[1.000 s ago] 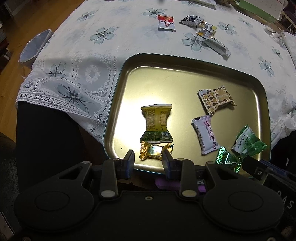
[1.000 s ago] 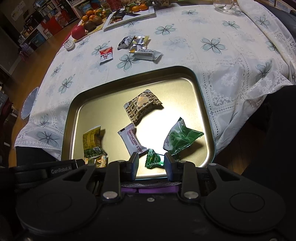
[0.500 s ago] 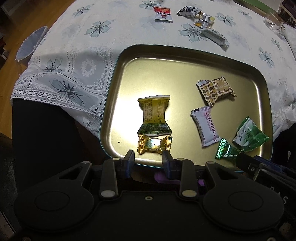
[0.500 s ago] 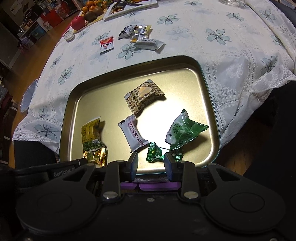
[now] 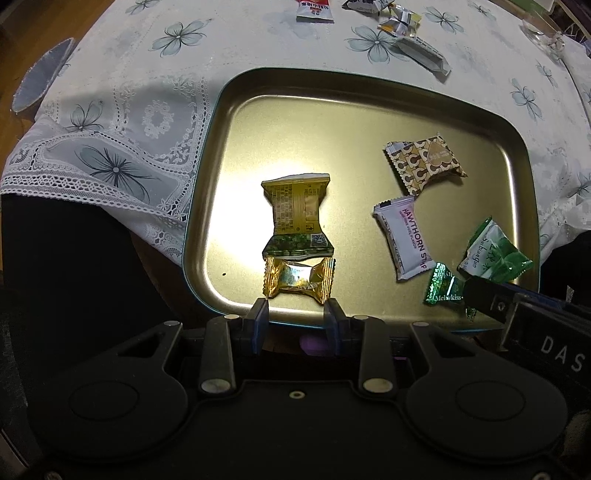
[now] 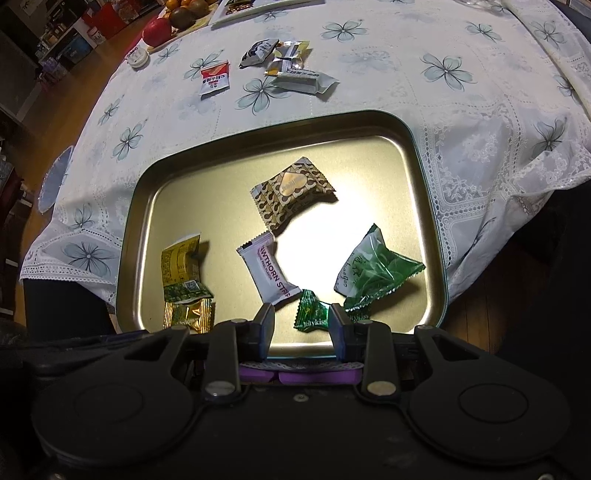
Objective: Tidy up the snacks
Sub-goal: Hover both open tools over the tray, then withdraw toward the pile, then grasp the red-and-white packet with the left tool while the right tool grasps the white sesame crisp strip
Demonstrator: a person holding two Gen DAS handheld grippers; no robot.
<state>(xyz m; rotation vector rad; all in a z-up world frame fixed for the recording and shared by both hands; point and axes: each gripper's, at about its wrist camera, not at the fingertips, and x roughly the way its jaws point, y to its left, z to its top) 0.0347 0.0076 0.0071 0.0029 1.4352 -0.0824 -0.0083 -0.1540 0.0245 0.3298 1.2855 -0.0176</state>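
A gold metal tray (image 5: 314, 140) (image 6: 221, 184) holds a yellow-green packet (image 5: 297, 218), a brown patterned packet (image 5: 424, 162), a white hawthorn strip (image 5: 404, 236) and a large green packet (image 5: 493, 251). A gold twist candy (image 5: 299, 277) lies on the tray floor just ahead of my left gripper (image 5: 295, 308), which is open and holds nothing. A small green candy (image 6: 312, 315) lies on the tray under my right gripper (image 6: 301, 314), also open, with its pads not pressing on the candy. One of the right fingers (image 5: 484, 295) shows beside that candy in the left wrist view.
Several loose snacks lie on the flowered tablecloth beyond the tray, among them a red-and-white packet (image 6: 214, 77) and a long white bar (image 6: 303, 79). Fruit (image 6: 157, 29) sits at the far left edge. The near table edge runs under the tray's front rim, with dark clothing (image 5: 74, 258) at left.
Both grippers have drawn back a little from the tray. The gold candy now sits ahead of the left fingertips instead of between them. The small green candy stays on the tray.
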